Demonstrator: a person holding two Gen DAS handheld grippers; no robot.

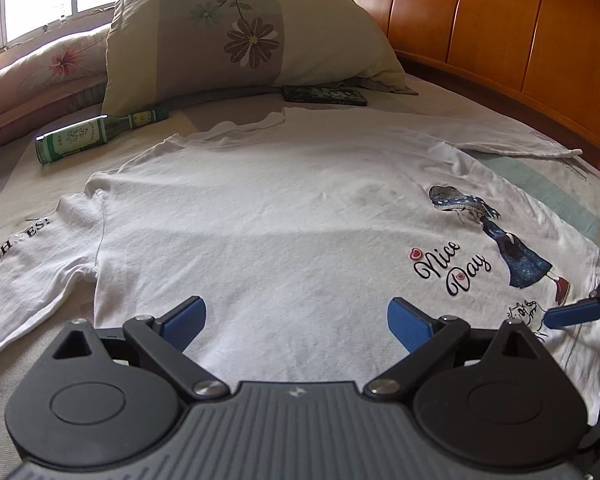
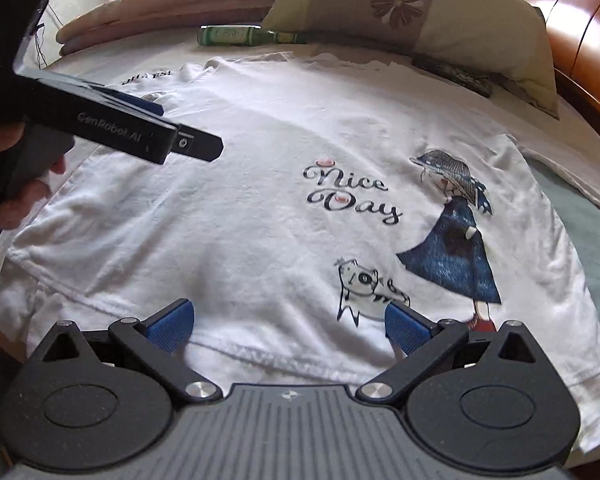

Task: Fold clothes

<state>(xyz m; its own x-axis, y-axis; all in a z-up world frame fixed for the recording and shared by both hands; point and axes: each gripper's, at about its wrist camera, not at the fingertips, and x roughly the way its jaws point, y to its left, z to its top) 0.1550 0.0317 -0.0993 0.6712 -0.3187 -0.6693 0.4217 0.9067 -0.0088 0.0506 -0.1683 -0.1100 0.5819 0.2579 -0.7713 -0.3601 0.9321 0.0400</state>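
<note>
From the left wrist, your left claw hung wide over the white shirt, spread flat on the bed. From the right wrist, your right claw gaped wide above the hem; pinching both hem corners evenly would probably fold cleanest.

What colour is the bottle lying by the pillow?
Green, with a green-and-white label. The bottle shows best in the left wrist view.
</note>
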